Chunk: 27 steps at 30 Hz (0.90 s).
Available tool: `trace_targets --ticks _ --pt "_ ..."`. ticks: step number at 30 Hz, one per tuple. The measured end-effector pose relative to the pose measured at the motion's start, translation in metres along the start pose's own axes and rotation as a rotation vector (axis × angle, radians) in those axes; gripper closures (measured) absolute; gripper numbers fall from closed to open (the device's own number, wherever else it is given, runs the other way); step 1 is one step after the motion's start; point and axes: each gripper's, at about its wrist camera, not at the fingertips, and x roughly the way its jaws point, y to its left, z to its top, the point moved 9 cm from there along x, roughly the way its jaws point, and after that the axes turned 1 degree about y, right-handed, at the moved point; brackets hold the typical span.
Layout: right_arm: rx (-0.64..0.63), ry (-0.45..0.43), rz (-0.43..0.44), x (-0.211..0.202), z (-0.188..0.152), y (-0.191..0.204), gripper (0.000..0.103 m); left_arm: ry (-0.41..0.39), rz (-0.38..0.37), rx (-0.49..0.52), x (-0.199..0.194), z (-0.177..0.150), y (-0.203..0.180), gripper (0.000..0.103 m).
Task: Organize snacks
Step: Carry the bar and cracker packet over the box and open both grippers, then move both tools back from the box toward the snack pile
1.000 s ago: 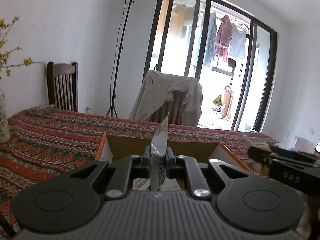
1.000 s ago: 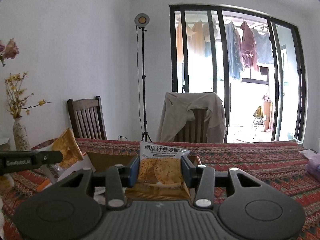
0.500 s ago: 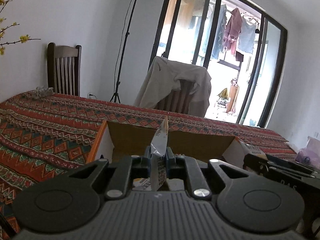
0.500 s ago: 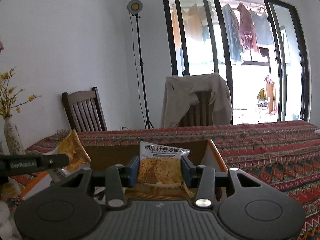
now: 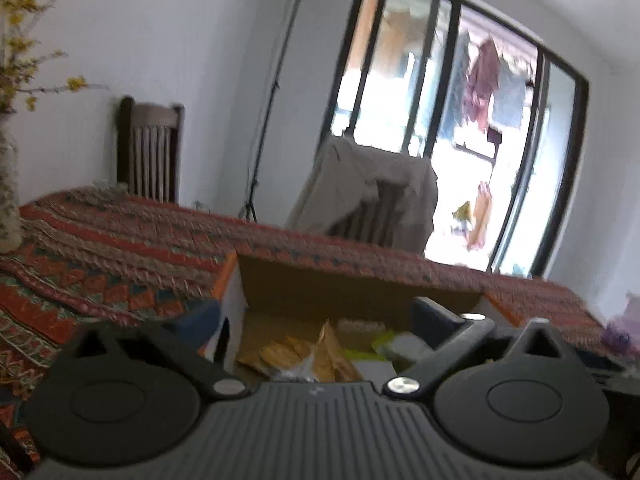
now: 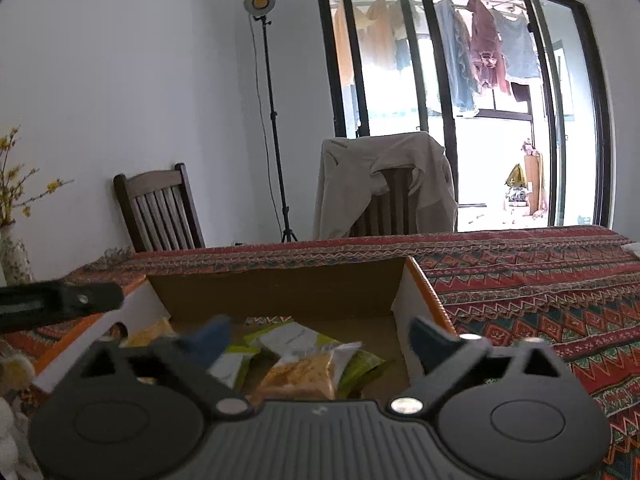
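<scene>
An open cardboard box (image 5: 340,284) (image 6: 280,292) stands on the patterned tablecloth, and both grippers hang over it. My left gripper (image 5: 316,320) has its jaws opening wide; nothing sits between its blue pads (image 5: 432,316). Beneath it an orange-yellow snack packet (image 5: 328,356) lies loose in the box. My right gripper (image 6: 320,340) is also opening, its pads (image 6: 430,340) clear of the orange oat-crisp packet (image 6: 304,372), which rests on green and white packets (image 6: 288,336) in the box. The left gripper's finger (image 6: 60,304) shows at the left edge of the right wrist view.
A vase of yellow flowers (image 5: 8,200) (image 6: 12,256) stands at the table's left end. Behind the table are a wooden chair (image 6: 160,208), a chair draped with a beige jacket (image 6: 384,184), a lamp stand (image 6: 276,120) and glass doors. Tablecloth (image 6: 520,280) stretches to the right.
Both grippers went from shut to wide open and let go of their packets, which now lie in the box. Both hands sank closer to the box.
</scene>
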Motion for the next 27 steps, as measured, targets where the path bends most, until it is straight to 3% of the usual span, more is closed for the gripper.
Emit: trace_targets --ticks 17,27 --pt "-0.005 -0.005 -0.025 -0.004 0.007 0.0 0.0 0.001 0.031 0.021 -0.002 0.004 -0.004 0.0" --pt "-0.016 -0.032 -0.025 -0.038 0.027 0.007 0.0 -0.025 0.006 0.07 -0.046 0.018 -0.011 0.0"
